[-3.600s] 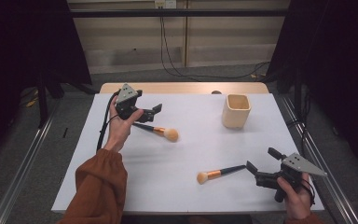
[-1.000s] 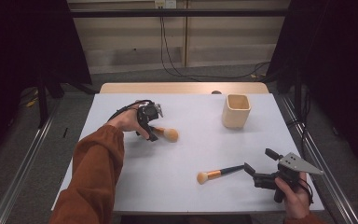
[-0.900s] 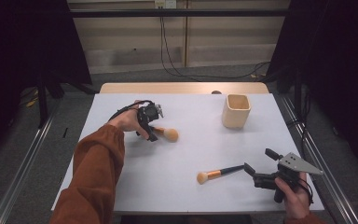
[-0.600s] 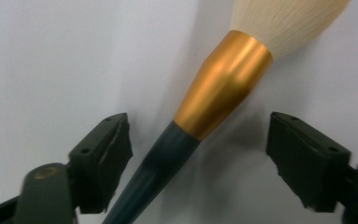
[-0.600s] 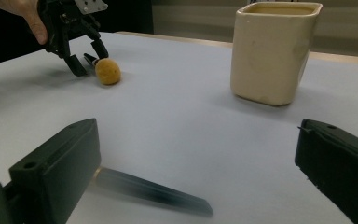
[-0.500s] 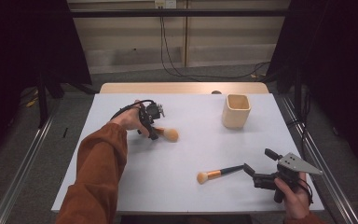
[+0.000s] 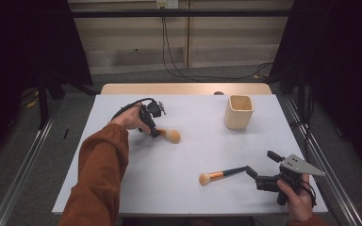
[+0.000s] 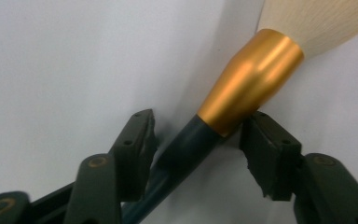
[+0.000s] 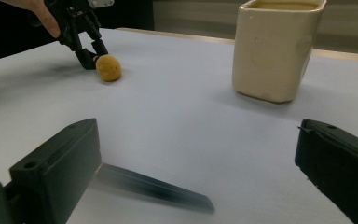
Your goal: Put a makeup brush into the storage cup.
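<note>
A makeup brush (image 7: 167,135) with a dark handle, gold ferrule and pale bristles lies at the table's left middle. My left gripper (image 7: 154,133) points down at it. In the left gripper view the brush (image 8: 247,84) lies between the open jaws of my left gripper (image 8: 200,133); the right jaw touches the ferrule and a small gap shows at the left jaw. A second brush (image 7: 220,175) lies near the front. My right gripper (image 7: 259,163) is open beside its handle end. The handle tip (image 9: 154,186) lies between the jaws of my right gripper (image 9: 196,140).
A cream square cup (image 7: 239,112) stands upright at the back right of the white table (image 7: 193,155); it is also in the right gripper view (image 9: 275,49). Cables run along the floor behind the table. A person's orange sleeve (image 7: 101,174) reaches in from the front left.
Since the earliest frame my left gripper has come down and to the right onto the brush by its ferrule. Over the last second it barely moves. The right gripper has stayed put.
</note>
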The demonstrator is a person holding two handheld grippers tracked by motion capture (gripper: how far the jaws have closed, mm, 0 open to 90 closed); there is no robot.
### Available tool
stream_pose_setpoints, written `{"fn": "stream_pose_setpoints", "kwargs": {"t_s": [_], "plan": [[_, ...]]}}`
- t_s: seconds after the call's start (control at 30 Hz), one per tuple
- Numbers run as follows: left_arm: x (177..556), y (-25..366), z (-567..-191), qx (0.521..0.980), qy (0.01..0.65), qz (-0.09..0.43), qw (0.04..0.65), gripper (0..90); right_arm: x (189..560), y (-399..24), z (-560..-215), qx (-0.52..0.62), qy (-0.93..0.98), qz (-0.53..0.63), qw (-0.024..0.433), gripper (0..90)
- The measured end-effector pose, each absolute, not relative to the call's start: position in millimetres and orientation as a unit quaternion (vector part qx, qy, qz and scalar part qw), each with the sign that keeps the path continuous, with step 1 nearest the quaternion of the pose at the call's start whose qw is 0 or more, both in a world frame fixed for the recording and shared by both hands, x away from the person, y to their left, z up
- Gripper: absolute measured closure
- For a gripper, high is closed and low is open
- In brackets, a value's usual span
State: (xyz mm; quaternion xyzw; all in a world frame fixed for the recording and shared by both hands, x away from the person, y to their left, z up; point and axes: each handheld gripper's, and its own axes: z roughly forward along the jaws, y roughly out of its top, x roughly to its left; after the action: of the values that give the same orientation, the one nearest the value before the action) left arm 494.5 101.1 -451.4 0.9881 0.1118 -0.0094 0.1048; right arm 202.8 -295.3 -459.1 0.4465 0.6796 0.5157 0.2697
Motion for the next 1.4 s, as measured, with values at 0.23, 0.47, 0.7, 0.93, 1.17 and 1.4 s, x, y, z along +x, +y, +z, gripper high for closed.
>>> {"fn": "stream_pose_setpoints", "kwargs": {"t_s": [0.23, 0.47, 0.7, 0.93, 1.17, 1.4], "plan": [[491.4, 98.7, -450.3, 0.990, 0.101, -0.014, 0.100, 60.8, 202.9, -294.9, -459.5, 0.447, 0.682, 0.513, 0.270, 0.0], [488.5, 96.0, -449.2, 0.989, 0.108, -0.023, 0.094, 71.0, 203.3, -295.0, -460.1, 0.446, 0.685, 0.510, 0.268, 0.0], [487.5, 100.0, -449.3, 0.981, 0.158, -0.024, 0.111, 74.3, 203.8, -294.4, -460.3, 0.447, 0.685, 0.510, 0.265, 0.0], [485.0, 99.9, -447.8, 0.977, 0.180, -0.019, 0.109, 74.5, 203.9, -293.6, -460.3, 0.443, 0.689, 0.509, 0.264, 0.0], [484.7, 107.8, -443.2, 0.969, 0.205, -0.029, 0.135, 74.5, 204.1, -293.8, -460.4, 0.444, 0.689, 0.508, 0.264, 0.0], [479.4, 123.7, -429.6, 0.953, 0.232, -0.028, 0.194, 74.5, 204.1, -292.9, -460.4, 0.442, 0.691, 0.507, 0.264, 0.0]]}}
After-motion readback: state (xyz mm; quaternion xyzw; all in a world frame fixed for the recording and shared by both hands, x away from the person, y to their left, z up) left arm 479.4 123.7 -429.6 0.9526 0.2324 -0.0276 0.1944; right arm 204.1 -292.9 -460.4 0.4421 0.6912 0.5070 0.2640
